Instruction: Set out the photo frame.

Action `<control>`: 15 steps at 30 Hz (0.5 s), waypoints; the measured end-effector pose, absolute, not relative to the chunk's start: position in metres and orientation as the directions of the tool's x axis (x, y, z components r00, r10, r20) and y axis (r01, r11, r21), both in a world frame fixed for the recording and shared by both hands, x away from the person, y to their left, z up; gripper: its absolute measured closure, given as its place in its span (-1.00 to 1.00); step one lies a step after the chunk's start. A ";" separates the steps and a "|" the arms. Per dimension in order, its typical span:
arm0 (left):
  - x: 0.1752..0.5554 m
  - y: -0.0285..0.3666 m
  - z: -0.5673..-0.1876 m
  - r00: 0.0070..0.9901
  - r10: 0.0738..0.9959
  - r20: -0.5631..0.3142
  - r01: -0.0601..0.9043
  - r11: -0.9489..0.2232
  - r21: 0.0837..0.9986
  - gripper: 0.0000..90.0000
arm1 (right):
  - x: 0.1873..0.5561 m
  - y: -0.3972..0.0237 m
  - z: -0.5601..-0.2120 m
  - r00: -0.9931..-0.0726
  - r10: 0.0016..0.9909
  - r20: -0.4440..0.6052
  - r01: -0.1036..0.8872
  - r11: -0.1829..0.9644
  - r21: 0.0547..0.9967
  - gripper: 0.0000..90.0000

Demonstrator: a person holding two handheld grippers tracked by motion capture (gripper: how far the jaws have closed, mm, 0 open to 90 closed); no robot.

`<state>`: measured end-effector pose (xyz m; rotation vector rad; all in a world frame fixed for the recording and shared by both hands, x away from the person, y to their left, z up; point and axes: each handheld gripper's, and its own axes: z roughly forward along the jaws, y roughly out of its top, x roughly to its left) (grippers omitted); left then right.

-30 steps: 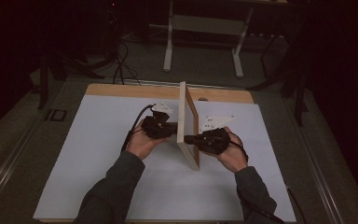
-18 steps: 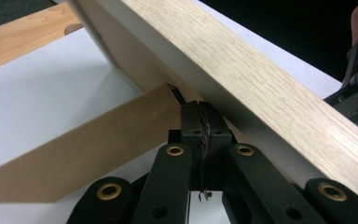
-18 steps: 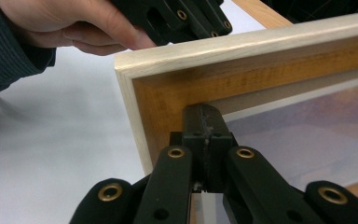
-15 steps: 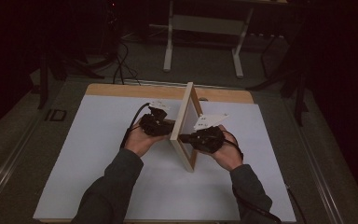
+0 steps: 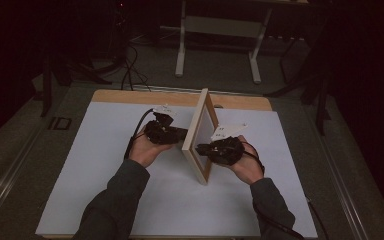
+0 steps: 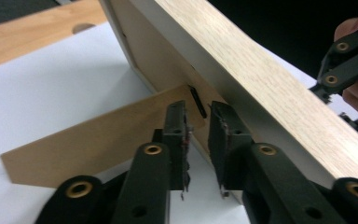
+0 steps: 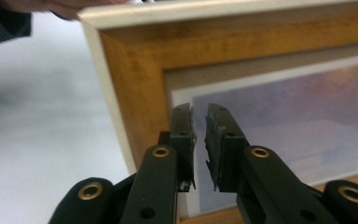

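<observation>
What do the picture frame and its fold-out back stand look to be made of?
The picture frame looks like light wood or wood-look laminate with a matt finish: grain streaks run along its side, above a paler edge. The back stand looks like plain brown fibreboard or stiff card: flat, dull and grainless.

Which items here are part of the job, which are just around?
In the job:
- picture frame, tilted on edge
- its fold-out back stand
- left gripper behind it, jaws just opened, gripping nothing
- right gripper at the front, likewise

Just around:
- white table sheet
- white-legged bench beyond the table
- floor cables
</observation>
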<state>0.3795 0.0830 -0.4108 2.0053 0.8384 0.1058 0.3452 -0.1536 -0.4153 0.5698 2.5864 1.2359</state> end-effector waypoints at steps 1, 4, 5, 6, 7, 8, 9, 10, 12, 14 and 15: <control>0.379 0.084 -0.409 0.760 0.602 -0.244 0.517 -0.333 0.789 0.65 | 0.346 -0.156 -0.416 -0.898 0.438 -0.027 0.254 0.570 0.782 0.74; 0.377 0.089 -0.406 0.753 0.604 -0.261 0.523 -0.309 0.794 0.57 | 0.347 -0.161 -0.417 -0.891 0.453 -0.018 0.270 0.562 0.782 0.66; 0.377 0.090 -0.405 0.750 0.606 -0.265 0.525 -0.302 0.796 0.54 | 0.347 -0.162 -0.417 -0.890 0.456 -0.016 0.274 0.561 0.781 0.63; 0.376 0.091 -0.404 0.746 0.610 -0.268 0.527 -0.293 0.798 0.52 | 0.347 -0.163 -0.418 -0.889 0.457 -0.014 0.276 0.562 0.779 0.60; 0.375 0.092 -0.403 0.741 0.614 -0.272 0.527 -0.282 0.801 0.49 | 0.347 -0.164 -0.419 -0.889 0.458 -0.014 0.280 0.565 0.776 0.58; 0.375 0.094 -0.402 0.738 0.617 -0.271 0.527 -0.277 0.804 0.47 | 0.347 -0.166 -0.421 -0.886 0.464 -0.009 0.288 0.565 0.773 0.56; 0.374 0.094 -0.400 0.732 0.625 -0.272 0.529 -0.268 0.805 0.45 | 0.348 -0.167 -0.422 -0.882 0.470 -0.008 0.294 0.564 0.772 0.55; 0.374 0.095 -0.399 0.726 0.631 -0.274 0.532 -0.263 0.805 0.42 | 0.348 -0.169 -0.423 -0.880 0.475 -0.004 0.300 0.563 0.771 0.54; 0.373 0.095 -0.397 0.718 0.642 -0.267 0.532 -0.260 0.806 0.36 | 0.349 -0.172 -0.424 -0.877 0.480 0.001 0.307 0.558 0.771 0.52; 0.370 0.095 -0.395 0.713 0.652 -0.259 0.530 -0.259 0.808 0.31 | 0.349 -0.174 -0.424 -0.876 0.481 0.000 0.307 0.560 0.769 0.51; 0.369 0.095 -0.393 0.710 0.657 -0.253 0.527 -0.257 0.810 0.29 | 0.349 -0.174 -0.424 -0.875 0.483 -0.001 0.308 0.560 0.769 0.49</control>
